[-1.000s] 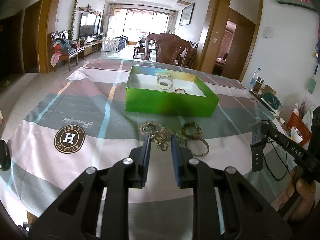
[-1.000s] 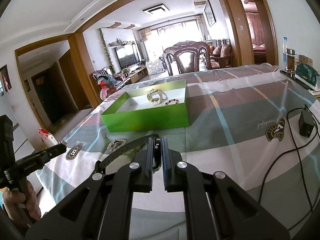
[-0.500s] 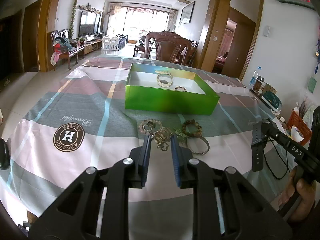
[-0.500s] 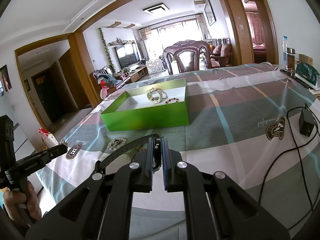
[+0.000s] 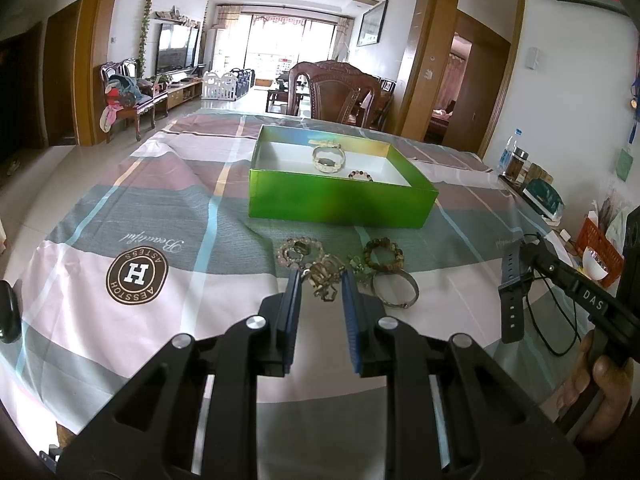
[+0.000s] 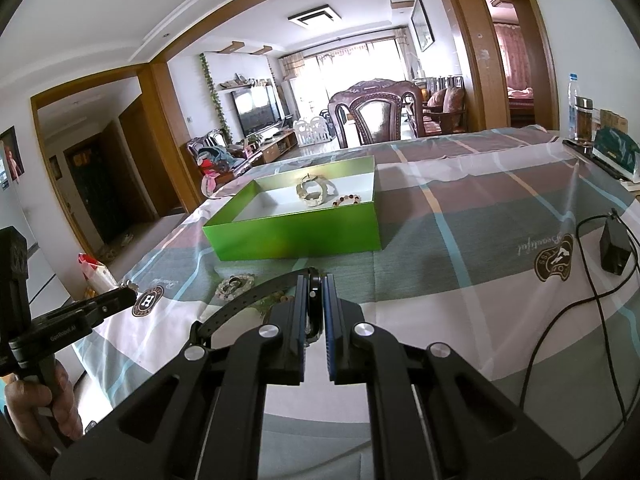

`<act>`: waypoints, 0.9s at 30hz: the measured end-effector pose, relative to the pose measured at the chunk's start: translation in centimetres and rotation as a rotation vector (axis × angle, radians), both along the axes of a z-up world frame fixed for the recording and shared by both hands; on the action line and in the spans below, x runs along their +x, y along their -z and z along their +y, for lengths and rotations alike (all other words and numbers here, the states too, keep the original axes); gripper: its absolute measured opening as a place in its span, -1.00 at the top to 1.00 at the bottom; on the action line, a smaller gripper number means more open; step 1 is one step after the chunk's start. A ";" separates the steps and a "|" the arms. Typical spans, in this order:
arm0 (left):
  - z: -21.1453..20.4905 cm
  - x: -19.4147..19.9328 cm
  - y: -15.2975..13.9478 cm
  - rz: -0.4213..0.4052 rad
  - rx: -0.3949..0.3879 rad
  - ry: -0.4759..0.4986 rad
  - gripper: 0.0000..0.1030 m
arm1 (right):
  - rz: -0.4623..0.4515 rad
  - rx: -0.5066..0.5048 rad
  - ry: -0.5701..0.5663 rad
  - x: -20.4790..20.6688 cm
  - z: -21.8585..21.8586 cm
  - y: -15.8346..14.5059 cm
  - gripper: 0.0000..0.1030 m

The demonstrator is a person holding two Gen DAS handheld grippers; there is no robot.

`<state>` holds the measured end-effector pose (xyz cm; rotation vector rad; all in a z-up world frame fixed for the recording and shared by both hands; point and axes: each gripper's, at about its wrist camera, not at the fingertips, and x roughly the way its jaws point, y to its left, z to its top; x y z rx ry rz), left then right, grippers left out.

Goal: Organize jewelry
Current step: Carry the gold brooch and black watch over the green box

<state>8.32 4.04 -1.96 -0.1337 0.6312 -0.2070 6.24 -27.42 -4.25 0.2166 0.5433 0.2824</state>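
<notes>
Right gripper [image 6: 312,304] clamps a black watch [image 6: 256,300], its perforated strap trailing left. Left gripper [image 5: 320,284] hangs parted above a gold bracelet [image 5: 326,276] near the green box [image 5: 340,202].

Bright balcony windows [image 5: 280,46] light the tiled floor [image 5: 236,104]; a carved wooden chair [image 5: 340,94] faces the television [image 6: 256,110].

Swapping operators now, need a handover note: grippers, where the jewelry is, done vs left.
Left gripper: open, fingers straddling the gold bracelet on the tablecloth, not gripped.
Right gripper: shut on the black watch, held above the table, strap trailing left.
Done: cream watch and small bead bracelet lie in the green box.
Left: held watch, gold bracelet, pale bead bracelet, brown bead bracelet, silver bangle, all in front of the box.
</notes>
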 end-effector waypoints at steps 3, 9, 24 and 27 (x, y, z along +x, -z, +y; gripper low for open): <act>0.0 0.0 0.0 0.001 0.000 0.000 0.59 | 0.002 0.001 0.000 0.0 0.0 0.0 0.84; 0.0 0.0 0.0 -0.001 0.002 0.001 0.59 | 0.000 -0.001 -0.002 -0.2 0.2 0.0 0.84; -1.1 8.4 -5.7 -0.049 0.041 0.057 0.59 | -0.056 -0.053 -0.056 8.6 1.5 -5.6 0.84; -1.4 12.3 -6.7 -0.038 0.063 0.044 0.59 | -0.038 -0.067 -0.045 12.6 2.0 -5.8 0.84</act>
